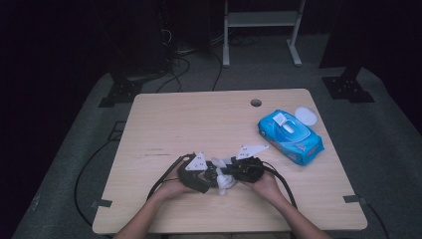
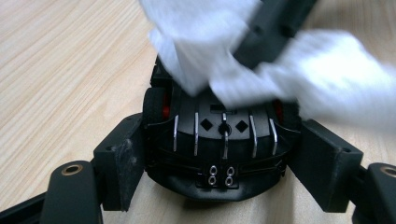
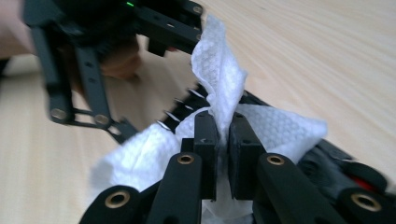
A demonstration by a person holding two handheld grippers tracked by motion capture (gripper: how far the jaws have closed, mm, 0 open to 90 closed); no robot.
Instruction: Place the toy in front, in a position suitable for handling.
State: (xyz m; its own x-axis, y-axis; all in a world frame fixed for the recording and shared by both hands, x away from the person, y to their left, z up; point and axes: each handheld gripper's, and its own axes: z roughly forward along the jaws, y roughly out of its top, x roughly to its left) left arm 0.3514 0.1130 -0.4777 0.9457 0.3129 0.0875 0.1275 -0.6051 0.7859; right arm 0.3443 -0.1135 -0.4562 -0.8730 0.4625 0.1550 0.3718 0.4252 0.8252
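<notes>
left claw clamps small black toy car | right claw pinches white textured wipe | risk: hard rubbing knocks car loose, wipe tears

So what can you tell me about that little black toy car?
The toy car is glossy black plastic with silver ribs, four small tailpipes and red inside its wheels. It sits low over the wooden table, clamped at both sides by the left claw. A white wipe, pinched in the right claw, drapes over it.
</notes>
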